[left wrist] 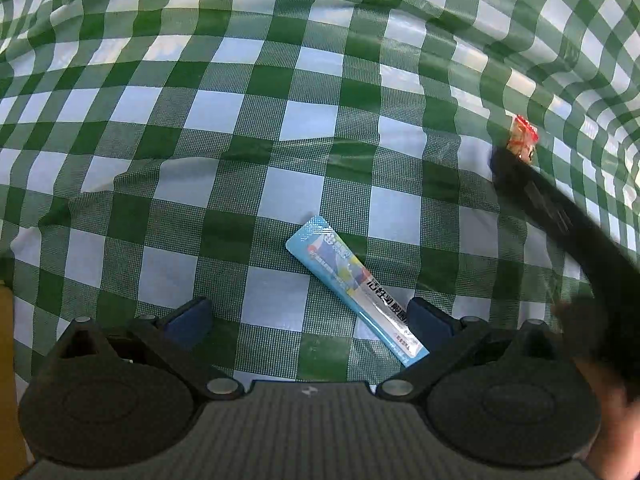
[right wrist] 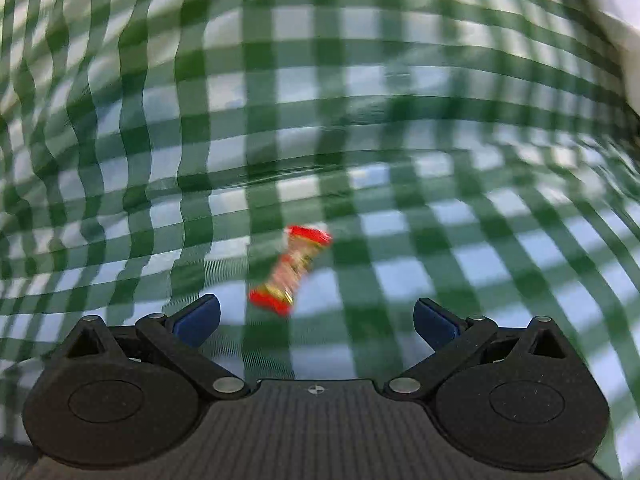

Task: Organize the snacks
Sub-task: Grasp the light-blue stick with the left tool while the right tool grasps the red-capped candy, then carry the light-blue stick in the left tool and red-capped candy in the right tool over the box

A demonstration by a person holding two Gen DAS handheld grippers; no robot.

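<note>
A long light-blue and white snack stick pack (left wrist: pixel 354 288) lies slanted on the green-and-white checked cloth (left wrist: pixel 280 120). My left gripper (left wrist: pixel 310 318) is open above it, and the pack's near end lies by the right finger (left wrist: pixel 430 320). A small red-ended wrapped candy (right wrist: pixel 290 270) lies on the cloth in the blurred right wrist view, just ahead of my open right gripper (right wrist: pixel 316 320), nearer its left finger (right wrist: pixel 198 318). The candy also shows in the left wrist view (left wrist: pixel 522 138), beyond the dark body of the right gripper (left wrist: pixel 560 216).
The checked cloth (right wrist: pixel 440 220) is wrinkled, with folds rising at the far side. A white edge (right wrist: pixel 616 16) shows at the upper right of the right wrist view. A yellowish strip (left wrist: pixel 6 360) stands at the left border.
</note>
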